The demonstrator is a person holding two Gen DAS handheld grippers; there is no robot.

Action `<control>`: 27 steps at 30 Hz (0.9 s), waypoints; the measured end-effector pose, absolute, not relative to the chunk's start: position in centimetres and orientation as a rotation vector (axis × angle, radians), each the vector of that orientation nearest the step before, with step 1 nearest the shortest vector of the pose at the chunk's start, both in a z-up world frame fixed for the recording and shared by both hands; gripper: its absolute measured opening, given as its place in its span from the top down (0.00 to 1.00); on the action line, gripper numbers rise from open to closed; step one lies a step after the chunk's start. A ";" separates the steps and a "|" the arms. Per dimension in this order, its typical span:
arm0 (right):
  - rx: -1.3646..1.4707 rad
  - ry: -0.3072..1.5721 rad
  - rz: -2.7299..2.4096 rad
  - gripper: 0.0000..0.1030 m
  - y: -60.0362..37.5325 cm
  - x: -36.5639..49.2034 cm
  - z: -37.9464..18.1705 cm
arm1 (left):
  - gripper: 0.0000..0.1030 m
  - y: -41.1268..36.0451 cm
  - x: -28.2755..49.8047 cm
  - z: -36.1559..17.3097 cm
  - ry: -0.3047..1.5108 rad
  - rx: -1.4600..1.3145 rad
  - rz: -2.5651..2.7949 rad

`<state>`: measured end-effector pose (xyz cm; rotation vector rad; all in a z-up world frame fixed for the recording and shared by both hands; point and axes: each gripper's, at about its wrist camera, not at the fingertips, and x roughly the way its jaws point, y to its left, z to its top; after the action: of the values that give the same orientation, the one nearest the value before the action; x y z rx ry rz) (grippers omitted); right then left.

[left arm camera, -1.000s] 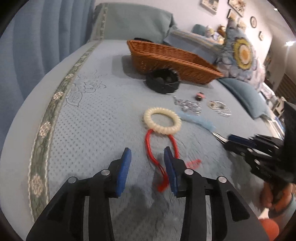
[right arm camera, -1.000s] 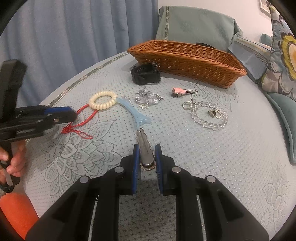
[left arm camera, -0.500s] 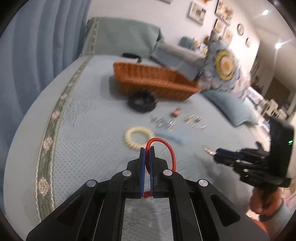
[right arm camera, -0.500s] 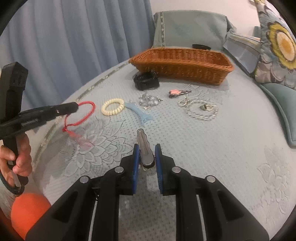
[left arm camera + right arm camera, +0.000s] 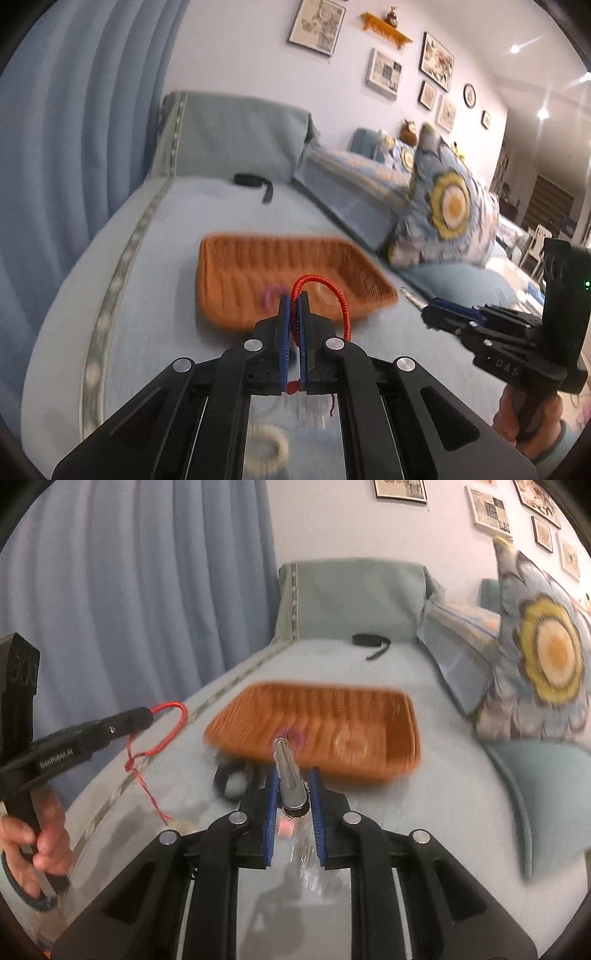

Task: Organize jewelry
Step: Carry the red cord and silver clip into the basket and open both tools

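Left wrist view: left gripper (image 5: 292, 314) pinches the red cord bracelet (image 5: 320, 295), right gripper (image 5: 292, 794) clamps a metal hair clip (image 5: 290, 775), both lined up before the wicker basket (image 5: 369, 771) for dropping in.

White lettering reading "GenRobot.AI" runs along the arm of the left tool (image 5: 146, 713) in the right wrist view. On the block above that tool's handle, raised characters show at the left edge, but they are too dark and skewed to read. In the left wrist view, the body of the right tool (image 5: 428, 314) bears faint letters that look like "DAS". The framed pictures (image 5: 317, 23) on the wall carry no legible writing.
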<state>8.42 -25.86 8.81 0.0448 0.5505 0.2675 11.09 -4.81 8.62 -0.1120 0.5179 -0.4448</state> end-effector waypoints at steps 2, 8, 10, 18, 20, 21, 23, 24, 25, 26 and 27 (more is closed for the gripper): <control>0.058 0.562 0.262 0.86 -25.9 11.4 9.2 | 0.98 -5.7 14.1 9.2 0.503 -0.117 -0.437; 0.146 0.655 0.241 0.86 -26.9 19.4 7.5 | 0.98 -8.6 20.4 8.3 0.517 -0.098 -0.426; 0.173 0.694 0.234 0.86 -27.2 21.4 6.5 | 0.98 -9.5 21.9 7.3 0.539 -0.083 -0.416; 0.194 0.835 0.191 0.86 -26.7 25.8 2.2 | 0.98 -10.8 25.4 3.3 0.624 -0.056 -0.384; 0.188 0.849 0.186 0.86 -26.7 26.1 1.6 | 0.98 -10.9 25.8 2.7 0.634 -0.057 -0.381; 0.187 0.853 0.185 0.86 -26.7 26.2 1.4 | 0.98 -10.9 26.0 2.4 0.640 -0.059 -0.382; 0.182 0.859 0.181 0.86 -26.7 26.4 1.0 | 0.98 -11.0 26.1 1.9 0.650 -0.055 -0.384; 0.179 0.860 0.177 0.86 -26.6 26.4 0.9 | 0.98 -11.1 26.2 1.7 0.657 -0.049 -0.386; 0.177 0.859 0.175 0.86 -26.7 26.4 0.9 | 0.97 -11.1 26.1 1.5 0.664 -0.046 -0.391; 0.173 0.861 0.175 0.85 -26.7 26.3 0.9 | 0.96 -11.1 25.9 1.5 0.666 -0.047 -0.397; 0.174 0.858 0.179 0.85 -26.8 26.2 1.0 | 0.88 -11.1 25.8 1.6 0.666 -0.048 -0.402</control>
<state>26.16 -26.75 1.00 0.1742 0.8581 0.1786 25.78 -11.14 1.58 -0.0481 0.6663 -0.4018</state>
